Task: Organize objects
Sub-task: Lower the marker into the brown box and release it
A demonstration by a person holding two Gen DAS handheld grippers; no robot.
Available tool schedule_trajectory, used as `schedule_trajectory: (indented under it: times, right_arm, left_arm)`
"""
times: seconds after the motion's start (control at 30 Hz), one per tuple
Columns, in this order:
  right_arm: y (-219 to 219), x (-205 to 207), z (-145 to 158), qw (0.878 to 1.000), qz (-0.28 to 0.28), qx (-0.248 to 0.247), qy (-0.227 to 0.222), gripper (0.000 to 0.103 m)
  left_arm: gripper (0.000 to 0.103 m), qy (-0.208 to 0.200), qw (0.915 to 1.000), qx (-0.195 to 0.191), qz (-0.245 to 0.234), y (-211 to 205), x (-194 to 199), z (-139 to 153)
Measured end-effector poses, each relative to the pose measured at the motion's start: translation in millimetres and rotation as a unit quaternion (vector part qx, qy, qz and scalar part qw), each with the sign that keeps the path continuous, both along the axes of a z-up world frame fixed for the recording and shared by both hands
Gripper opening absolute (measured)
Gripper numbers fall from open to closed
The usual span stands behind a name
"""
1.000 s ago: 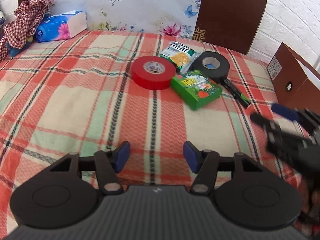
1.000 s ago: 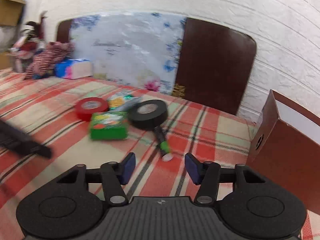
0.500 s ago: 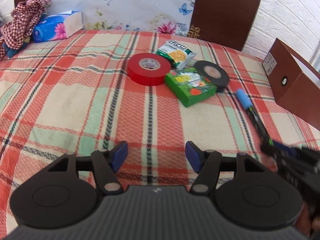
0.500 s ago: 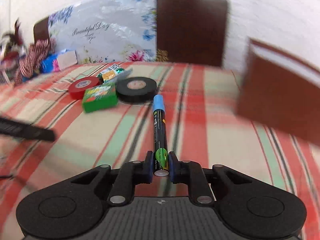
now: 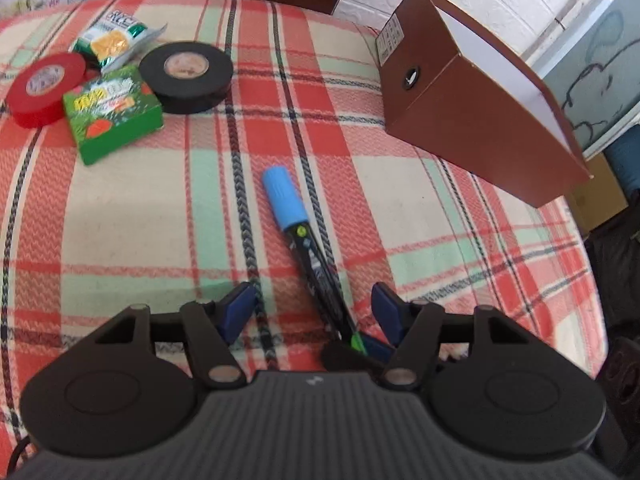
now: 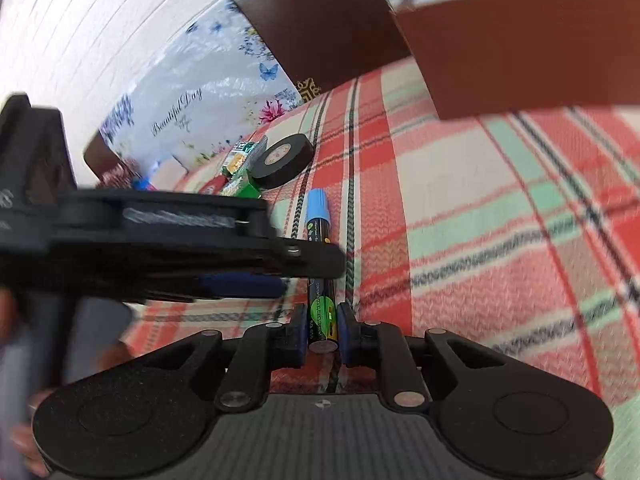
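- The right tongs (image 6: 323,334) are clenched on the tail end of a black marker (image 6: 320,312) with a blue cap (image 6: 317,208), pads pressed to its green-labelled barrel.
- The marker points away from the right tongs over the plaid-covered counter (image 5: 400,208), its cap toward the cluster of other items.
- The left tongs (image 5: 314,314) stand released, pads (image 5: 236,310) apart on either side of the marker's barrel without touching it; in the right wrist view they cross above the marker.
- Beyond the cap lie a black tape roll (image 5: 186,72), a green box (image 5: 112,114), a red tape roll (image 5: 44,88) and a snack packet (image 5: 114,40), close together.
- A brown open-topped cardboard box (image 5: 472,120) sits on the counter to the right of the marker, well apart from the cluster.
- A floral cushion (image 6: 200,108) printed "Beautiful Day" leans at the far edge.
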State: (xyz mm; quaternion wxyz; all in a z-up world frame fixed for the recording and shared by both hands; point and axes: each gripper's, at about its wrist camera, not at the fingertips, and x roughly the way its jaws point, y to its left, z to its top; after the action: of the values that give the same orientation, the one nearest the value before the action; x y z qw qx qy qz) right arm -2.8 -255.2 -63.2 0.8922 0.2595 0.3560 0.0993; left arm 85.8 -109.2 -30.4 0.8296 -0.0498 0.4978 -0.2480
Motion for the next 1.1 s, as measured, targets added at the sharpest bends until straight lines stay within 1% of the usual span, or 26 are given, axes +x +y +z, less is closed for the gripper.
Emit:
schedule_trajectory:
  times: [0.03,0.07,0.1,0.13,0.17,0.27,0.33,0.4,0.47,0.6,0.7,0.8,0.83,0.87,0.9,0.93,0.97,1.0,1.07,1.1]
  right_arm:
    - [-4,-1,-2,1.000,-0.001,0.019,0.002,0.016]
    - [-8,-1,-4,0.999,-0.002,0.035,0.003,0.016]
    - [-10,-3,-3,0.999,-0.003,0.043,0.001,0.017]
    - [-10,-6,-1,0.999,-0.007,0.042,-0.005,0.018]
    - [-9,-9,2,0.999,-0.010,0.031,-0.015,0.018]
    - [-8,-17,22,0.997,-0.024,-0.006,-0.070,0.018]
    - [-10,-19,38,0.993,-0.043,-0.037,-0.106,0.018]
    - [-17,-16,52,0.986,-0.070,-0.060,-0.136,0.018]
    - [-29,-9,66,0.980,-0.097,-0.067,-0.161,0.018]
    - [-63,16,90,0.969,-0.136,-0.073,-0.194,0.018]
    - [-86,40,101,0.961,-0.160,-0.077,-0.211,0.017]
    - [-105,65,101,0.956,-0.180,-0.086,-0.215,0.018]
    - [-110,73,98,0.956,-0.182,-0.093,-0.211,0.024]
    - [-113,82,95,0.957,-0.184,-0.103,-0.200,0.026]
    - [-116,90,90,0.957,-0.189,-0.114,-0.188,0.038]
    - [-118,94,85,0.956,-0.197,-0.121,-0.180,0.043]
    - [-119,93,81,0.954,-0.205,-0.125,-0.180,0.040]
    - [-119,89,80,0.950,-0.209,-0.132,-0.191,0.042]
    - [-112,83,78,0.944,-0.210,-0.155,-0.200,0.041]
    - [-107,80,78,0.941,-0.212,-0.170,-0.204,0.042]
  left_arm:
    - [0.059,-0.006,1.0000,0.005,-0.001,-5,-1,0]
    - [0.030,-0.006,1.0000,0.003,-0.003,-9,-1,0]
    - [0.023,0.007,1.0000,-0.005,-0.005,-11,2,-1]
    - [0.021,0.021,0.9996,-0.021,-0.004,-11,4,0]
    - [0.021,0.020,0.9994,-0.029,-0.004,-12,5,4]
    - [0.019,-0.029,0.9985,-0.036,-0.030,-26,-3,34]
    - [0.018,-0.060,0.9955,-0.048,-0.056,-41,-4,58]
    - [0.018,-0.090,0.9918,-0.046,-0.078,-62,0,80]
    - [0.018,-0.118,0.9872,-0.045,-0.097,-84,8,100]
    - [0.018,-0.149,0.9808,-0.049,-0.115,-127,36,129]
    - [0.018,-0.170,0.9769,-0.053,-0.118,-157,58,141]
    - [0.020,-0.169,0.9772,-0.042,-0.122,-182,78,140]
    - [0.026,-0.170,0.9774,-0.031,-0.121,-190,84,136]
    - [0.038,-0.177,0.9771,-0.014,-0.118,-196,88,130]
    - [0.041,-0.184,0.9763,0.004,-0.114,-201,92,123]
    - [0.042,-0.188,0.9757,0.018,-0.111,-205,94,117]
    - [0.042,-0.184,0.9763,0.023,-0.112,-206,96,111]
    - [0.044,-0.178,0.9774,0.019,-0.113,-204,98,105]
    - [0.052,-0.180,0.9773,0.010,-0.112,-197,96,100]
    - [0.052,-0.183,0.9767,0.012,-0.111,-195,94,100]
